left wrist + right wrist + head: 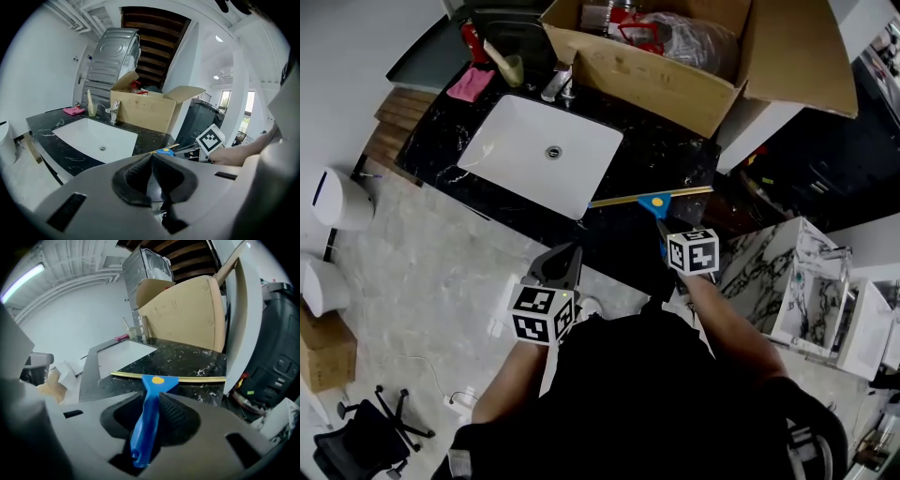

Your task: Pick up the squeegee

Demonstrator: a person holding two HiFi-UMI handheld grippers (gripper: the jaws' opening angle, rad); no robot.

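Even indoor light; strip lamp point(21, 280) glares upper left; fisheye edges dark, bent; squeegee point(146, 423) handle slightly blurred.

**Bare strip between sink and box; front right corner taken**

The sink point(534, 150) fills the left half of the surface point(675, 159) and lies open from above. Behind it the faucet point(560, 82), a cup point(514, 67) and a pink cloth point(472, 84) crowd the back left corner. A big box point(666, 80) walls the back right edge, its flap point(797, 56) hanging past the right edge. Between sink and box a bare dark strip runs to the front edge. The squeegee point(652, 199) lies across the front right corner, its handle between the parted jaws of the right claw point(667, 234). The left claw point(567, 258) hangs off the front edge over the floor point(422, 262), touching nothing.
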